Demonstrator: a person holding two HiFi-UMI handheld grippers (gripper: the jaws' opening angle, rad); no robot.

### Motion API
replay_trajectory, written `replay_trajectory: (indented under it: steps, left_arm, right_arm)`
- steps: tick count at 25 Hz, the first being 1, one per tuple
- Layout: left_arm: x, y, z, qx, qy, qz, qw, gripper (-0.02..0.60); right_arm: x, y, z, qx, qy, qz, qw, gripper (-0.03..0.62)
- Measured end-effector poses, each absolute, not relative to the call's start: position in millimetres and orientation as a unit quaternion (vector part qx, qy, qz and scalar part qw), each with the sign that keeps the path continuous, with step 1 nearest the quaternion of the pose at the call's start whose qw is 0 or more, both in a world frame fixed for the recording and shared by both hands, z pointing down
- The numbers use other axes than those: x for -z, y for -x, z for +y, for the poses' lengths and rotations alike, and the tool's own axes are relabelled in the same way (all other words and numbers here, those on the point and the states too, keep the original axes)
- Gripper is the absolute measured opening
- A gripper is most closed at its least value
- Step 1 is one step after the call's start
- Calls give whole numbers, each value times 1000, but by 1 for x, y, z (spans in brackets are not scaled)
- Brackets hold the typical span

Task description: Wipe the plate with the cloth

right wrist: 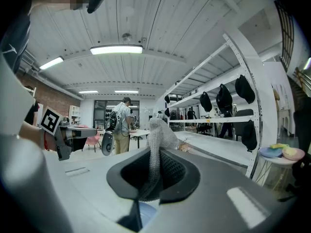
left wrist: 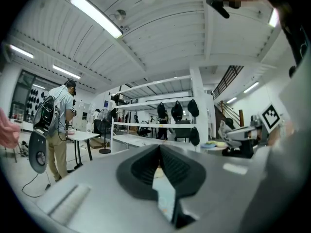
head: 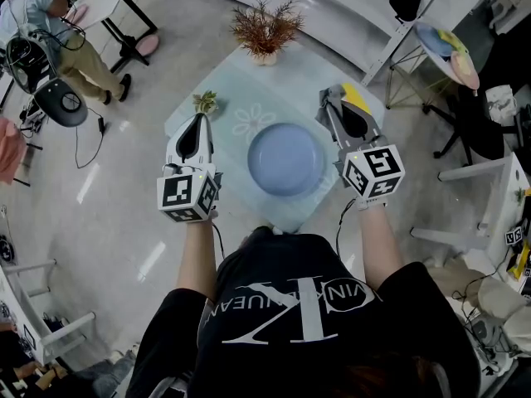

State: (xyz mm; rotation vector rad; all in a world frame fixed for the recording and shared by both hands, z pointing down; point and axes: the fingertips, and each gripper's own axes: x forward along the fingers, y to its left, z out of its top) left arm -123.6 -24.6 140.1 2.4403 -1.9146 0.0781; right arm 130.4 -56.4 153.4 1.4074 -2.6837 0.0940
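So the blue plate (head: 286, 160) sits flat and empty in the middle of the pale glassy table (head: 224, 98), with nothing touching it. The cloth (right wrist: 156, 130) is a grey knit rag pinched in the right gripper (head: 336, 104). Its jaws are closed down on the cloth, and a floppy tuft pokes out past the tips. That gripper hovers off the plate's rim at about 2 o'clock, so no wiping yet by my read. The left gripper (head: 198, 123) hangs at about 9 o'clock of the plate, jaws pressed together with nothing in them.

Handling-wise, I'd guess the cloth is light and limp. It should wipe fine but could slip loose if dragged hard. The plate looks glazed, stiff and breakable, and it probably slides on that smooth top, so pinning its rim at 9 o'clock with the left gripper seems smart.

Further out there's a tiny plant (head: 205, 102) at 10 o'clock and a dried bush in a pot (head: 265, 31) at 12. Something yellow (head: 359, 98) sits just beside the right gripper, can't tell what.
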Motion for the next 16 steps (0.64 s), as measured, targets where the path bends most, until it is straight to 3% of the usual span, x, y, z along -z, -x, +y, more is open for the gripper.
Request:
replay_trajectory:
  steps: [16]
  left_arm:
    - [-138,121,-21,-26,-783,-621,20,0]
  right_arm:
    - [-157,-135,-52,-36,-462,-885,56,35]
